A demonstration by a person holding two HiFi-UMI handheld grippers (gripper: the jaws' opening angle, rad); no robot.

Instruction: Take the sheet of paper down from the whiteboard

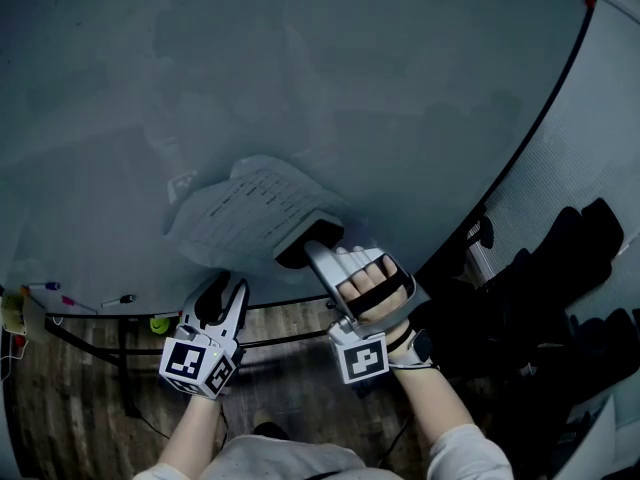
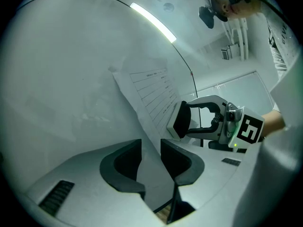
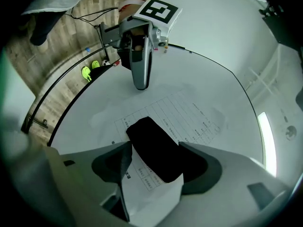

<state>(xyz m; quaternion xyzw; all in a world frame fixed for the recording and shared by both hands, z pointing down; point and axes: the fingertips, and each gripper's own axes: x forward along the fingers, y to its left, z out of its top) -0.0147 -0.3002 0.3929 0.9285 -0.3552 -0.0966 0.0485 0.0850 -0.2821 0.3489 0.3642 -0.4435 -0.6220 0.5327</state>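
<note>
Whiteboard (image 1: 300, 68) lies open around the sheet of paper (image 1: 255, 208); its lower edge curls off between the left tool's (image 2: 150, 162) parted jaws. Right tool (image 3: 154, 168) gapes astride a black block (image 3: 154, 145) on the sheet. Print unreadable.

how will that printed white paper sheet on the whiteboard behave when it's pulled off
Probably floppy: the printed white paper sheet bows away from the whiteboard. Likely light and easily torn, since its edge looks thin. It may slide under the black rectangular block that seems to pin it.
</note>
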